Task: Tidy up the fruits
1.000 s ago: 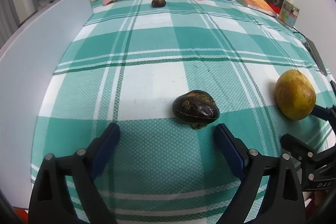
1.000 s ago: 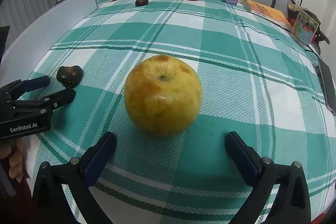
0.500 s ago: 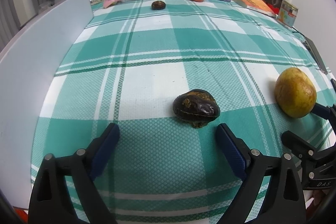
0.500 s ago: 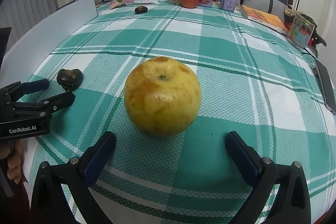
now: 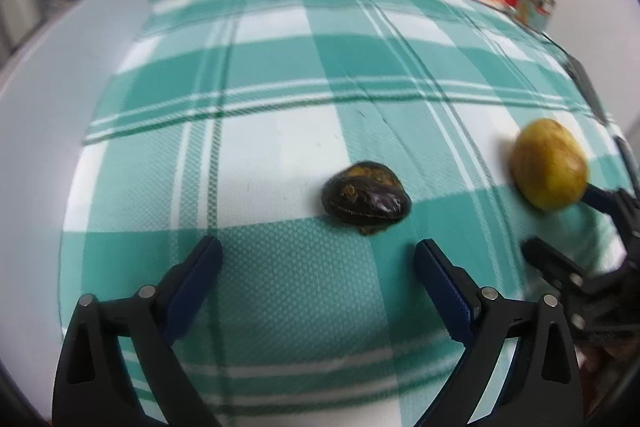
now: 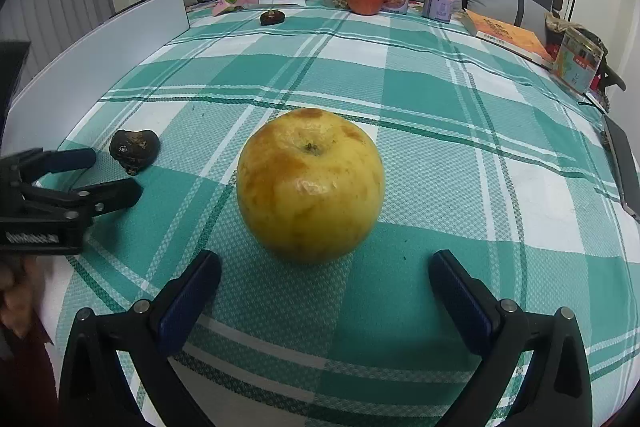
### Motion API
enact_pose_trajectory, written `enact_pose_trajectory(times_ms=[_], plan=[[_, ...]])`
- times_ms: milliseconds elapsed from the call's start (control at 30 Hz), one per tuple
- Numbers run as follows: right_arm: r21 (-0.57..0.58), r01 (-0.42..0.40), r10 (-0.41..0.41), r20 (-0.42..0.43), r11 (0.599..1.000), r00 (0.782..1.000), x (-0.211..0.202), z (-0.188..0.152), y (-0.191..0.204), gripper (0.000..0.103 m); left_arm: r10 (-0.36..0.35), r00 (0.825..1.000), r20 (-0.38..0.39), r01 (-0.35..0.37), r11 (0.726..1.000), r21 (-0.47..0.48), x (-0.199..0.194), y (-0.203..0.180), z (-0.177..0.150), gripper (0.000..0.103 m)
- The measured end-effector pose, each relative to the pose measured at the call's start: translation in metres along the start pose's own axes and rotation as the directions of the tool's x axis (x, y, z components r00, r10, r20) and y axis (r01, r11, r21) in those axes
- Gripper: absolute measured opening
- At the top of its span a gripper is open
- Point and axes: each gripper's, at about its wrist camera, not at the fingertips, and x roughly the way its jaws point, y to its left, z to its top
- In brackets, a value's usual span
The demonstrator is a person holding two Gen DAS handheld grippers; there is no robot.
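Blue-padded fingers (image 6: pixel 192 291) of the right gripper (image 6: pixel 324 291), spread wide and empty, flank the blotchy round yellow-orange apple (image 6: pixel 310 185) lying just ahead, untouched.

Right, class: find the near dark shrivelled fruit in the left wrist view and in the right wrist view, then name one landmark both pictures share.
Left wrist view: the near dark fruit lies just right of centre, ahead of the open left gripper.
Right wrist view: it lies at the left edge, beside the left gripper's fingers.
Shared landmark: the yellow apple, to the dark fruit's right in both.
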Motion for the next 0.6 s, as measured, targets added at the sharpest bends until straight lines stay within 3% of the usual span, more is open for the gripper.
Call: enact_pose_trajectory(times_ms=[100, 200, 333, 367, 433, 467, 500, 600], plan=[[-0.002, -0.009, 0.009, -0.005, 1.000, 1.000, -0.001, 0.000, -0.001, 0.103, -0.101, 0.995, -0.005, 0.101, 0.993, -0.057, -0.012, 0.016, 0.002, 0.097], [-0.004, -0.031, 0.030, -0.068, 1.000, 0.997, -0.001, 0.007, -0.004, 0.103, -0.102, 0.995, 0.005, 0.102, 0.994, -0.027, -0.017, 0.011, 0.008, 0.096], [0.078, -0.129, 0.136, -0.104, 0.989, 0.985, -0.016, 0.033, -0.021, 0.103, -0.056, 0.998, -0.005, 0.056, 0.993, 0.107, -0.010, -0.020, 0.019, 0.095], [0.079, -0.142, 0.150, -0.119, 0.987, 0.981, -0.016, 0.039, -0.021, 0.103, -0.045, 0.999, -0.007, 0.045, 0.991, 0.127, -0.006, -0.026, 0.022, 0.092], [0.075, -0.168, 0.179, -0.178, 0.983, 0.968, -0.011, 0.052, -0.021, 0.102, -0.030, 0.999, -0.032, 0.033, 0.991, 0.130, 0.003, -0.028, 0.027, 0.069], [0.075, -0.172, 0.184, -0.191, 0.982, 0.964, -0.009, 0.056, -0.020, 0.101, -0.025, 0.998, -0.052, 0.031, 0.992, 0.122, 0.008, -0.028, 0.028, 0.052], [0.069, -0.179, 0.190, -0.210, 0.981, 0.959, -0.004, 0.061, -0.018, 0.099, -0.017, 0.999, -0.048, 0.022, 0.993, 0.115, 0.009, -0.027, 0.030, 0.050], [0.037, -0.174, 0.177, -0.280, 0.984, 0.943, 0.010, 0.066, -0.010, 0.074, -0.028, 0.999, -0.039, 0.031, 0.996, 0.085, 0.009, -0.020, 0.032, 0.044]])
